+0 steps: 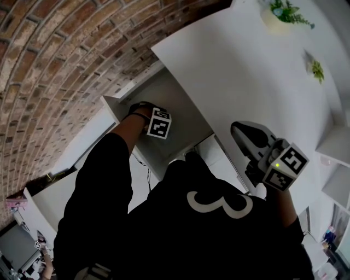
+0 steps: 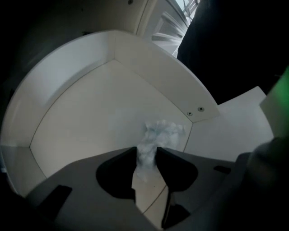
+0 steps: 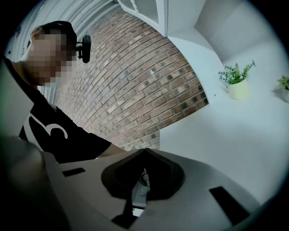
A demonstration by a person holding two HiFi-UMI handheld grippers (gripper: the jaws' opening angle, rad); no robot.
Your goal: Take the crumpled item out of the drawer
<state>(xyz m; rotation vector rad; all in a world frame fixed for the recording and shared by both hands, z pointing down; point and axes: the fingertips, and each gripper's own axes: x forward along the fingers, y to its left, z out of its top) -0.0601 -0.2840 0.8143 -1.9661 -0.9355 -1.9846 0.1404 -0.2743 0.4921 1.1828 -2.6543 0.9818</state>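
A crumpled white tissue-like item (image 2: 160, 133) lies on the floor of the open white drawer (image 2: 90, 117), near its front right corner. My left gripper (image 2: 146, 155) reaches down into that drawer, and its two tips pinch the lower end of the crumpled item. In the head view only the left gripper's marker cube (image 1: 159, 122) and the forearm show inside the drawer (image 1: 180, 104); the item is hidden there. My right gripper (image 1: 236, 129) hovers over the white cabinet top to the right, jaws shut with nothing in them (image 3: 143, 152).
The white cabinet top (image 1: 246, 65) carries two small potted plants (image 1: 284, 13) (image 1: 316, 70) at its far side. A brick wall (image 1: 54, 54) stands to the left. The person's black shirt (image 1: 208, 229) fills the lower head view.
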